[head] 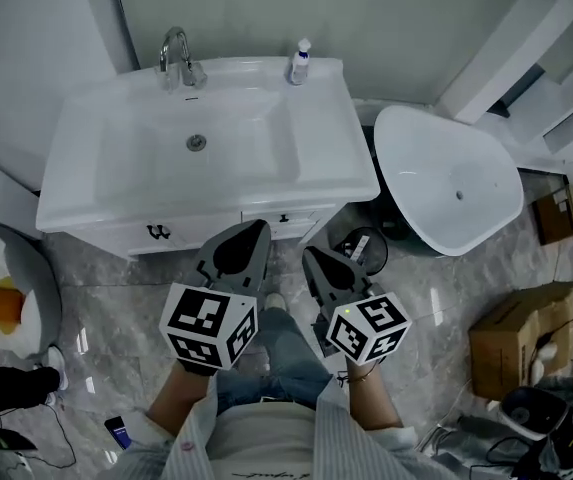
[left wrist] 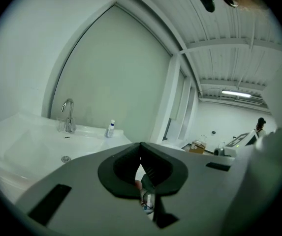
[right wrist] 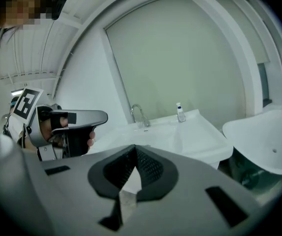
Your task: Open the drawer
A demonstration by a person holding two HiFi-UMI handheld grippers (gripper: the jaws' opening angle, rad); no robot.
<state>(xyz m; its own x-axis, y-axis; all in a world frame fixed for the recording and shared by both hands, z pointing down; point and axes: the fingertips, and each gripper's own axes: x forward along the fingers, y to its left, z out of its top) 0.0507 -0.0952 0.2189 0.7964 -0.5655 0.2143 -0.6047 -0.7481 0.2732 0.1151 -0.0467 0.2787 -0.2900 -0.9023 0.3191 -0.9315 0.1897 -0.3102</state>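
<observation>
Bathroom seen from above, w/ a white vanity (head: 86,193) against the back wall. A chrome faucet (head: 176,60) is standing at the rear of its basin, and a small pump bottle (head: 300,63) is sitting to the faucet's right.

Below the basin rim, two drawer fronts are showing. The left drawer front (head: 191,236) is carrying a dark handle (head: 159,232). The right drawer front (head: 301,224) is carrying a small dark knob (head: 284,218). Both fronts are sitting flush, closed.

A person is standing on the marble floor (head: 116,308) facing the vanity, holding one gripper in each hand. The left gripper (head: 256,228) is pointing at the strip between the two fronts, close to it; contact can't be told. Its jaws are clenched tip to tip, w/ nothing between them. The right gripper (head: 311,255) is hanging just beside it, below the right front and apart from it. Its jaws are likewise pressed together & empty.

In the right gripper view, the left gripper is showing at the left edge, level w/ the basin.

A white freestanding tub (head: 451,183) is sitting right of the vanity. Cardboard boxes (head: 521,333) are lying further right.
</observation>
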